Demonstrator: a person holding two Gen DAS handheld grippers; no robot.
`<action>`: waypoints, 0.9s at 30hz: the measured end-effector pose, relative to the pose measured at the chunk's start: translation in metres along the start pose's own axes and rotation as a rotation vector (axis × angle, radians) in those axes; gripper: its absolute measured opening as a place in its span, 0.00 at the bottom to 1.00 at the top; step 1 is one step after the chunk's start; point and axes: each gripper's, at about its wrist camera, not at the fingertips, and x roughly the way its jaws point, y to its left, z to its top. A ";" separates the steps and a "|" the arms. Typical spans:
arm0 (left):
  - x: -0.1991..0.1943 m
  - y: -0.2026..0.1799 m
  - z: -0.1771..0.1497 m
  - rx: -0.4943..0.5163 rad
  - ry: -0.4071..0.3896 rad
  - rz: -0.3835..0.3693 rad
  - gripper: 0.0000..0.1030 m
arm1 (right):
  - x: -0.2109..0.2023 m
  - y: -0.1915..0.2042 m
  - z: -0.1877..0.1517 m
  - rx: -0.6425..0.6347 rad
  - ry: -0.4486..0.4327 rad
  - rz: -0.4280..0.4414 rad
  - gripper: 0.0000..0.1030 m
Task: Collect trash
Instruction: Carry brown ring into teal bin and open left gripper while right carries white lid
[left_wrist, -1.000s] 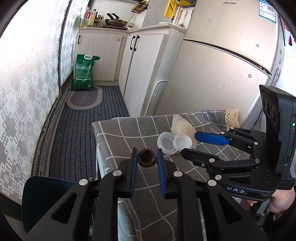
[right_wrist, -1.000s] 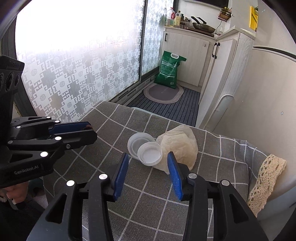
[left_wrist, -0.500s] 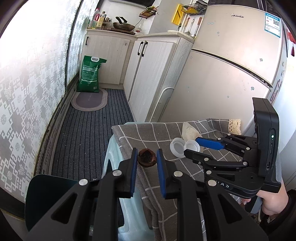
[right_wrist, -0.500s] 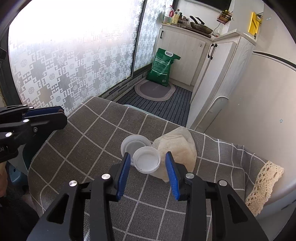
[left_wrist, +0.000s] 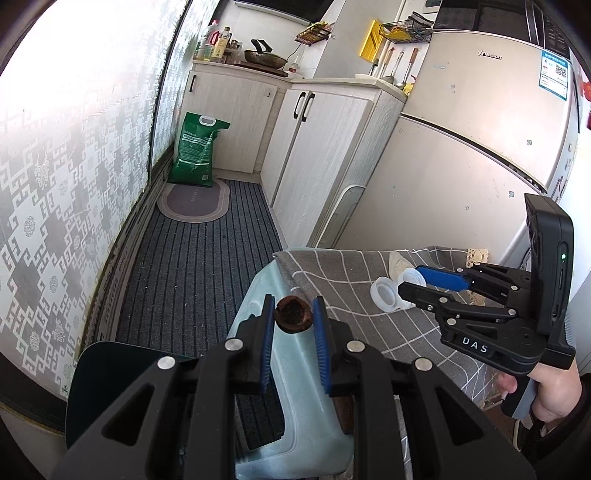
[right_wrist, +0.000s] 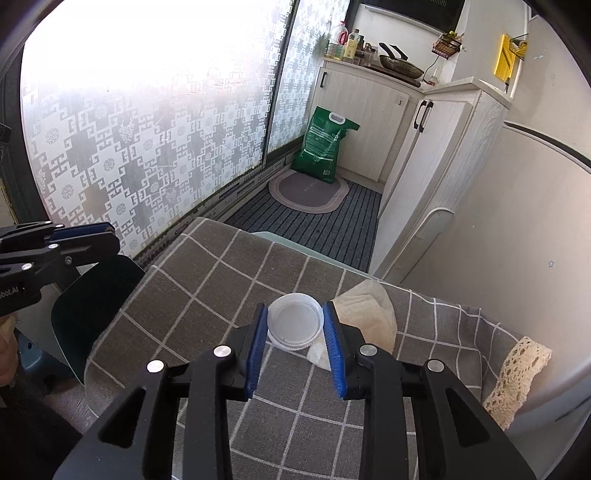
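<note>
Two grabs now: our right tongs (right_wrist: 295, 325) have just closed on white lid (right_wrist: 294, 320); left tongs (left_wrist: 293, 317) carry nutshell (left_wrist: 293, 315) off counter (right_wrist: 207, 288) twd bin (left_wrist: 110, 384).

Clearance check: table corner, floor strip, fridge side.
Grey checked tablecloth (right_wrist: 207, 295) bare across near and left part, free passage there. Far right blocked: crumpled beige paper wrapper (right_wrist: 369, 306) touching white round plastic lid (right_wrist: 294, 320); second white lid (left_wrist: 384, 295) just beside. Beige fridge wall (right_wrist: 517, 240) close behind, white cupboards (left_wrist: 325, 155) beyond. Dark teal curved bin rim (left_wrist: 110, 384) below table's left edge, opening unobstructed. Striped dark floor runner (left_wrist: 192, 266) open up to green sack (left_wrist: 195, 151).
</note>
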 end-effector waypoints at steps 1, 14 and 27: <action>-0.001 0.004 -0.001 -0.006 0.002 0.002 0.21 | -0.001 0.004 0.002 -0.003 -0.004 0.007 0.30; -0.012 0.051 -0.022 -0.042 0.053 0.099 0.21 | -0.021 0.048 0.027 -0.046 -0.053 0.083 0.30; -0.003 0.084 -0.053 -0.038 0.147 0.168 0.22 | -0.034 0.087 0.046 -0.088 -0.083 0.169 0.30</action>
